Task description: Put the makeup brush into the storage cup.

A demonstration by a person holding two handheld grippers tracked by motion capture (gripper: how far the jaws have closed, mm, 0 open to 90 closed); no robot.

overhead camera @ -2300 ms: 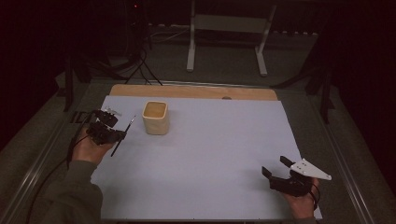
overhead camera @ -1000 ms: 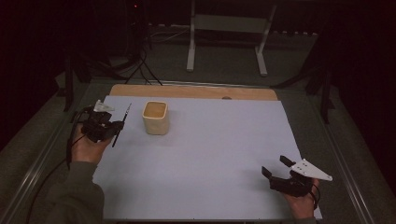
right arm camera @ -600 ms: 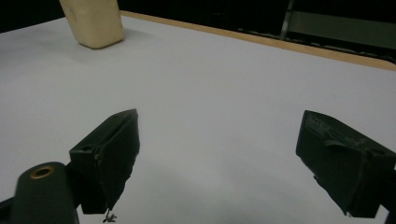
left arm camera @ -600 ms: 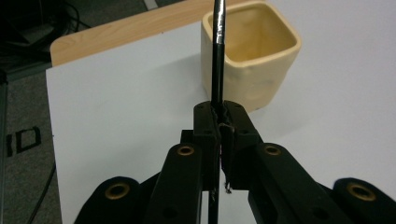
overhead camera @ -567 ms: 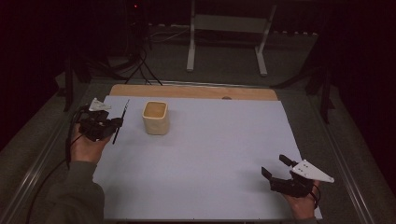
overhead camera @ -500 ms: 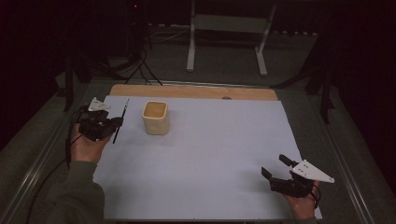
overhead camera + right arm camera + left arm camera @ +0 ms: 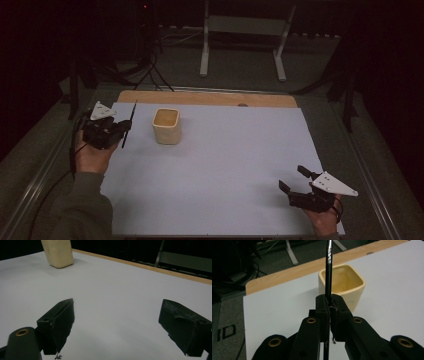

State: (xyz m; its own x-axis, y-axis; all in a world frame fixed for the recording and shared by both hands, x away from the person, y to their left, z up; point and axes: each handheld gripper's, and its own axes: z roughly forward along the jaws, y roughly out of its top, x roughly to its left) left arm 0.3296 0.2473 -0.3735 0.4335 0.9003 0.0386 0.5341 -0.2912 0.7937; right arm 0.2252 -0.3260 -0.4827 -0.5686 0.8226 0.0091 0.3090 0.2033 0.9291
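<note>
Black and thin, the rod (image 7: pixel 328 267) is what we are pinching between the pressed-together jaws of our left gripper (image 7: pixel 329 305), its tip pointing up and slightly away from us. Just beyond that gripper and a little to its right, the cream cup (image 7: pixel 344 285) is standing upright on the white surface (image 7: pixel 225 165), its square mouth open and, as far as we can see, empty. We are judging that the step in hand is carrying the rod over the cup and lowering it in. To do it well, we are keeping the grip firm so the rod is not swivelling, bringing the lower end over the middle of the mouth rather than the near rim, and tilting only once the end is inside, since a nudge against the wall could tip the light cup. Our right gripper (image 7: pixel 299 182) is hovering well apart, low over the near right of the surface, with its jaws spread and holding nothing.
</note>
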